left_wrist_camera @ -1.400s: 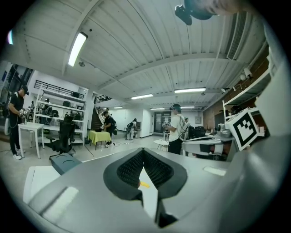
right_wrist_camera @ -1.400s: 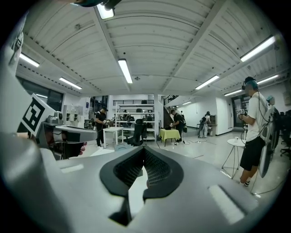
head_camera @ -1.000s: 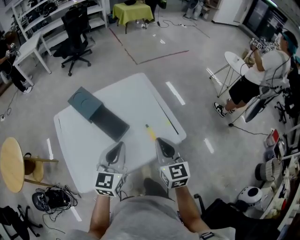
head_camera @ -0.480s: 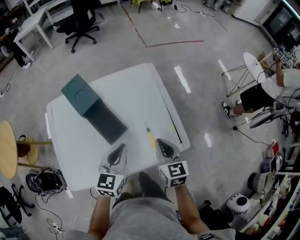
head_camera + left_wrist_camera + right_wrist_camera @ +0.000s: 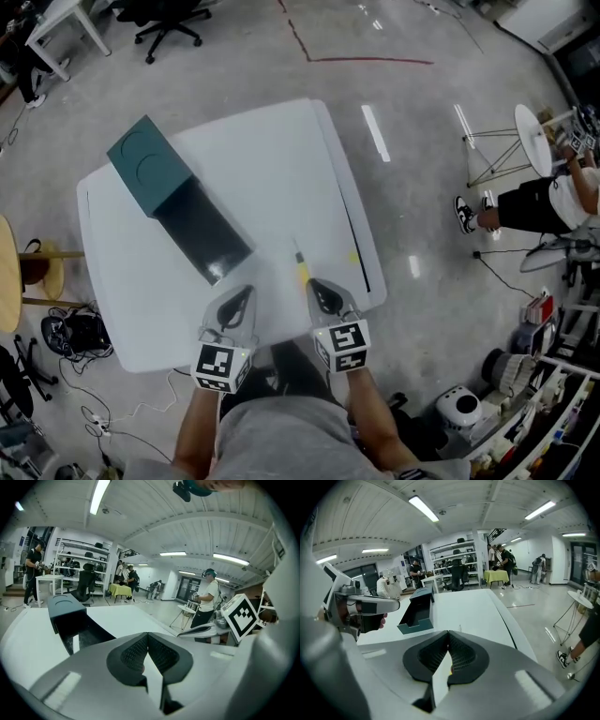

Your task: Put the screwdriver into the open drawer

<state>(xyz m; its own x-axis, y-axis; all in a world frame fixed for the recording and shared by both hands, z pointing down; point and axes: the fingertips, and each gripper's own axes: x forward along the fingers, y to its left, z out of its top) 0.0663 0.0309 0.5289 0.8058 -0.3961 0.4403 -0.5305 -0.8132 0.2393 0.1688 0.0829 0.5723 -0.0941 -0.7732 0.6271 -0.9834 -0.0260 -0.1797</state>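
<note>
- Jaws pressed together on both the left gripper (image 5: 147,635) and the right gripper (image 5: 449,634), nothing pinched (two grippers, one per hand).
- Head view alone shows the whole screwdriver (image 5: 301,267): one, lying on the white table (image 5: 272,159) just ahead of the right gripper's tip, outside the drawer (image 5: 202,234).
- Right gripper view gives only a yellow sliver of it past the jaws; left gripper view shows the drawer's dark inside.
- One drawer, open, pulled from one teal cabinet (image 5: 148,165), apart from the screwdriver.
</note>
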